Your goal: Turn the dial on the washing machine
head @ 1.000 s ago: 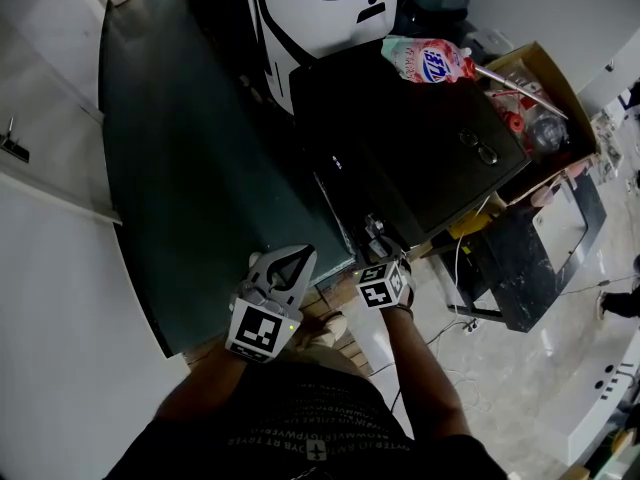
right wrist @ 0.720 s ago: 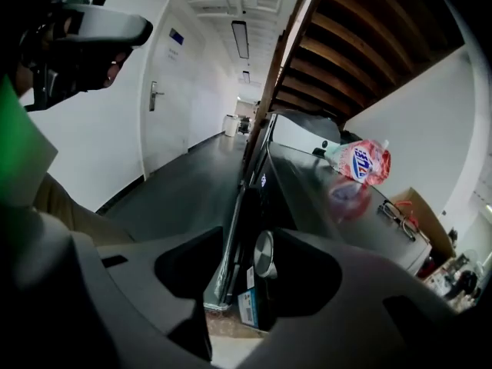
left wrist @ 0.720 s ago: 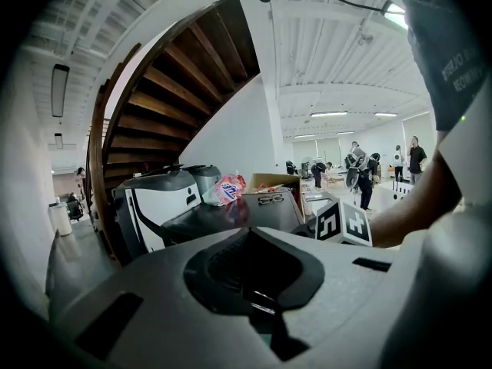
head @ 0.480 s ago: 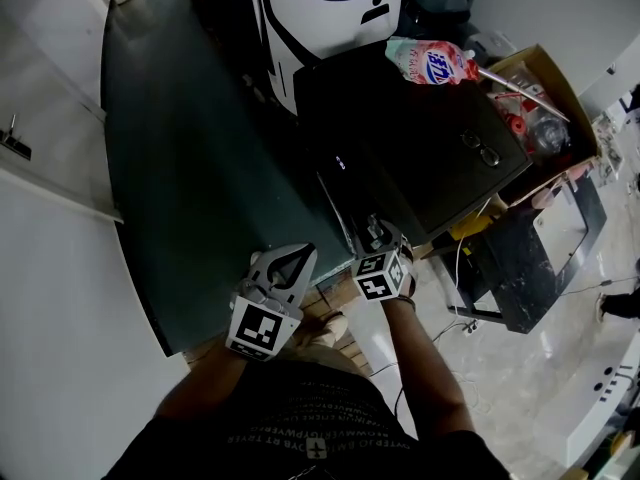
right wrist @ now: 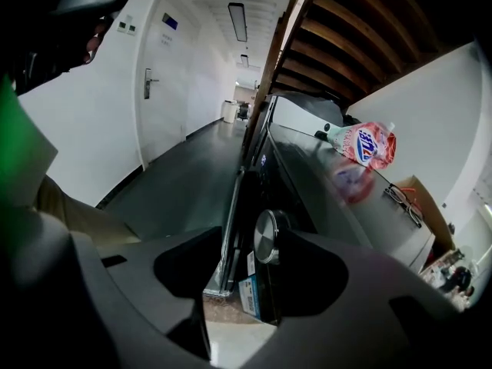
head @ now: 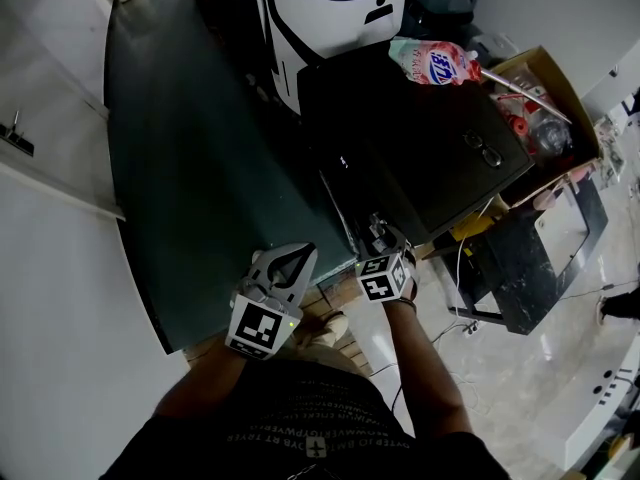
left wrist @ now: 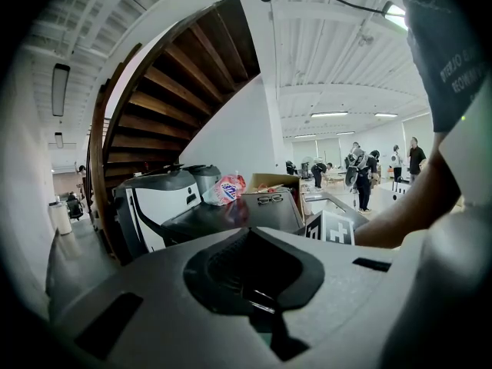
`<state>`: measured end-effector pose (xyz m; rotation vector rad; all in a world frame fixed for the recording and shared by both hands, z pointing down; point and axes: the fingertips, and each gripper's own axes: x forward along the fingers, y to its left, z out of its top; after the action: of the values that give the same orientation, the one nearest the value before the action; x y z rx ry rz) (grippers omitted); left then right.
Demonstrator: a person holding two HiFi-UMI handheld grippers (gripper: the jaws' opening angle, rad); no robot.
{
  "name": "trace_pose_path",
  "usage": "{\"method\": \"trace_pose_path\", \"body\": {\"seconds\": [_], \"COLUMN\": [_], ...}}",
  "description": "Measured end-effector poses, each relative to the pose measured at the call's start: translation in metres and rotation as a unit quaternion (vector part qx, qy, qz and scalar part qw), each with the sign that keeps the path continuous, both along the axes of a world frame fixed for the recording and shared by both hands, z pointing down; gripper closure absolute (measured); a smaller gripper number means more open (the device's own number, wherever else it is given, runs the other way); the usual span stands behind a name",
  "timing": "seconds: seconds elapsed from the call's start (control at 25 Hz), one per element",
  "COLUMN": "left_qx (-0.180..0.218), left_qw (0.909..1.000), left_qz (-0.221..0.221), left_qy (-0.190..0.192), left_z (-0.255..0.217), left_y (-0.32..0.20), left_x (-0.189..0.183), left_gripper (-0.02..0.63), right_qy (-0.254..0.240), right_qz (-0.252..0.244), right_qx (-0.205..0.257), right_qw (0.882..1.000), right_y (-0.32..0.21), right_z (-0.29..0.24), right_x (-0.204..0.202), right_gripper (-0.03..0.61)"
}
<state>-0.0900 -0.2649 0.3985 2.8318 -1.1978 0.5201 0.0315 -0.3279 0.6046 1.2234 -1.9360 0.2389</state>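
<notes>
**Head view.** Compared with half a second ago, the right gripper [head: 378,238] has shifted slightly and its marker cube shows a turned face. It remains at the front edge of the dark washing machine [head: 420,138]. The left gripper [head: 288,261] is unchanged, held apart over the dark floor [head: 190,148]. A pink detergent pouch [head: 432,63] and glasses [head: 480,148] lie on the machine's top. The dial cannot be made out here.

**Left gripper view.** The left gripper [left wrist: 257,279] has its jaws together, with nothing between them. The washing machine [left wrist: 207,217] stands ahead.

**Right gripper view.** The right gripper [right wrist: 246,260] has its jaws apart. The dial [right wrist: 267,237] is a round knob with a brushed-metal face, projecting from the machine's front panel. It stands in the gap, just beside the right-hand jaw, with open space toward the other.
</notes>
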Motion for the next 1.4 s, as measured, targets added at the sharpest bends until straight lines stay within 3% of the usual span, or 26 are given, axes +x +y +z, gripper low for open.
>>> {"method": "trace_pose_path", "body": {"seconds": [0.2,0.44,0.76,0.8,1.12,1.4], "left_qx": [0.0,0.013,0.04,0.044,0.069,0.075], "left_qw": [1.0,0.9998,0.9972,0.9967,0.9932,0.9936], "left_qz": [0.002,-0.003,-0.029,-0.033,-0.053,-0.049], "left_qy": [0.001,0.012,0.056,0.06,0.077,0.069], "left_z": [0.002,-0.018,-0.058,-0.062,-0.09,-0.095], "left_y": [0.001,-0.004,-0.009,-0.009,-0.002,0.008], "left_x": [0.004,0.006,-0.006,-0.008,-0.02,-0.014], "left_gripper": [0.611,0.611,0.611,0.611,0.611,0.611], "right_qy": [-0.013,-0.084,-0.175,-0.188,-0.201,-0.201], "right_qz": [-0.004,-0.014,-0.027,-0.033,-0.065,-0.063], "right_qx": [0.02,0.121,0.223,0.232,0.277,0.264], "right_qw": [1.0,0.989,0.959,0.954,0.937,0.941], "right_y": [-0.001,0.003,0.032,0.036,0.058,0.059], "right_z": [-0.01,-0.087,-0.194,-0.205,-0.271,-0.265], "right_x": [-0.004,-0.008,-0.017,-0.02,-0.033,-0.026], "right_gripper": [0.356,0.37,0.581,0.581,0.581,0.581]}}
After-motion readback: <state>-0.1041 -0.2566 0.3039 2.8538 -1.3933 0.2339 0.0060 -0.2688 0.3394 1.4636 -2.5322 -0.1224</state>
